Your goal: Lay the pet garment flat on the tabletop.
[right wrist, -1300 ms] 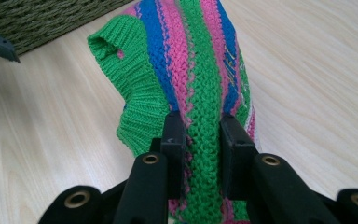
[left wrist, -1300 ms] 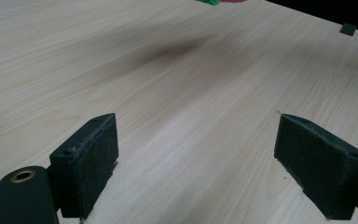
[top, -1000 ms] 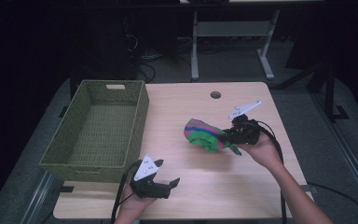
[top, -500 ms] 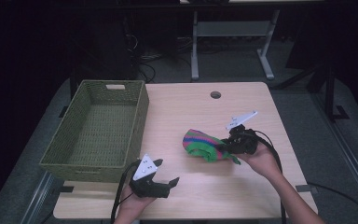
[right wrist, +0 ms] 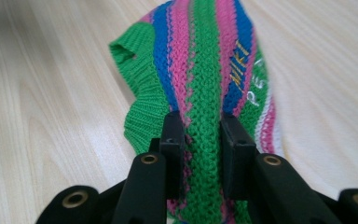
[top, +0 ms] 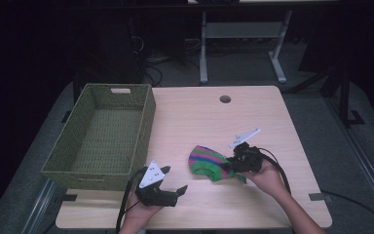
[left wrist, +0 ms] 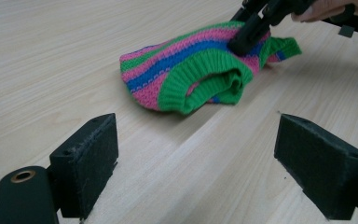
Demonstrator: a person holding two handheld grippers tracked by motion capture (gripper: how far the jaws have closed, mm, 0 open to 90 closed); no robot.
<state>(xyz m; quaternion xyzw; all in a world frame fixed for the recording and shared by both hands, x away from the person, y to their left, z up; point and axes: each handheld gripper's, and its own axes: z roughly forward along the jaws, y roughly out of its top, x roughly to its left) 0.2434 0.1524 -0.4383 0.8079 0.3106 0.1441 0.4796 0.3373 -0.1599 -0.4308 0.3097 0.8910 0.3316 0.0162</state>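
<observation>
A green woven basket (top: pixel 102 139) sits at the desk's (top: pixel 190 117) left edge. A round cable hole (top: pixel 225 99) lies near the far edge.

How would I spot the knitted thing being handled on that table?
On the pale wooden table, look right of the green woven basket. The striped pink, blue and green knitted garment lies there, pinched by the right gripper; nothing else is as colourful.

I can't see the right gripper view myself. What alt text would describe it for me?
Two black jaws of the right gripper pinch a fold of a striped knitted garment in green, pink and blue wool. The garment lies on a pale wooden table, with yellow and white lettering on one blue stripe, too blurred to read in full.
</observation>
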